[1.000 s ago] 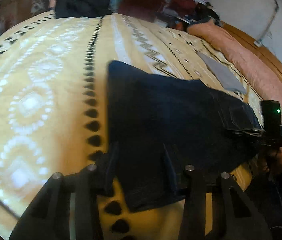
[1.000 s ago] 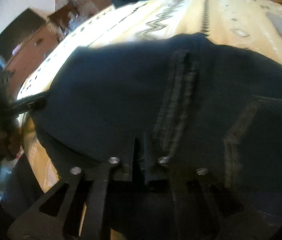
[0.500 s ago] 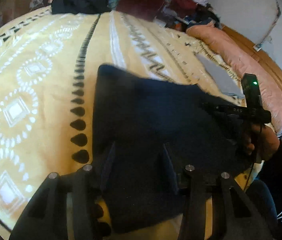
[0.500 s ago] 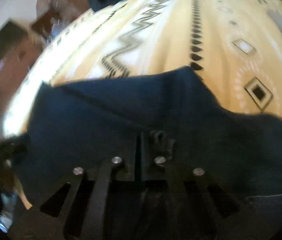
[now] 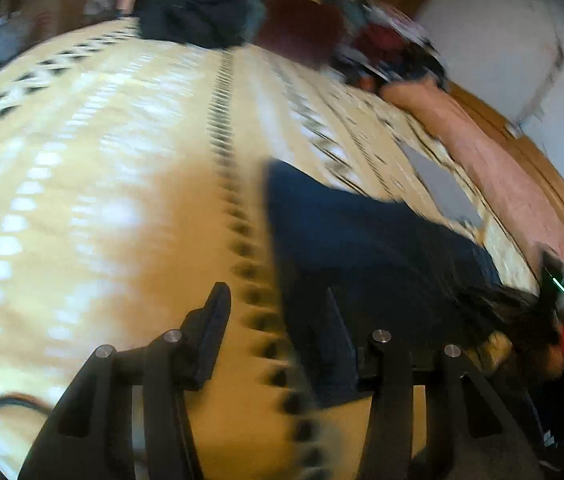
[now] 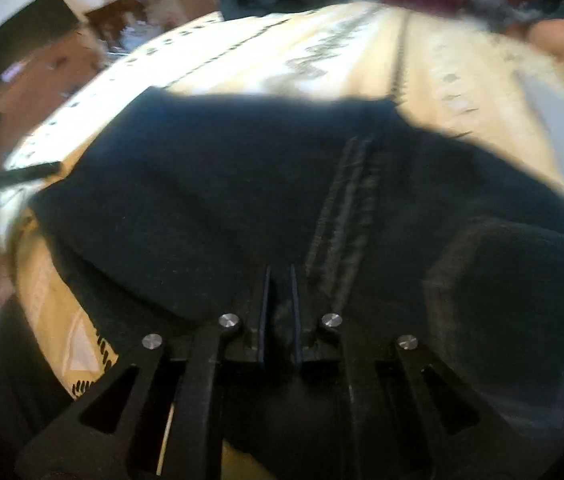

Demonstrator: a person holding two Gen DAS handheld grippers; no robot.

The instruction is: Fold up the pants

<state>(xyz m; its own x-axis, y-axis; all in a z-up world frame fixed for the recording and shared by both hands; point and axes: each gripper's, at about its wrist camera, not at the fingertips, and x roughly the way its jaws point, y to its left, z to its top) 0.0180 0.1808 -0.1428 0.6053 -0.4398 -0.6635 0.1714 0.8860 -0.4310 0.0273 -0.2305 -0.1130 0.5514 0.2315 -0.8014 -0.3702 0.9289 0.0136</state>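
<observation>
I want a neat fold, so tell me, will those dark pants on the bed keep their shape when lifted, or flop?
The dark pants probably flop: they lie draped and rumpled on the bedspread. The thick stitched seam suggests denim, likely fairly heavy and not slippery.

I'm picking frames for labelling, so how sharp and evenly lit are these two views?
Left wrist view: motion blur smears the bedspread pattern, fisheye bends the bed. Right wrist view: pants nearly black with soft edges, bedspread beyond washed out.
</observation>
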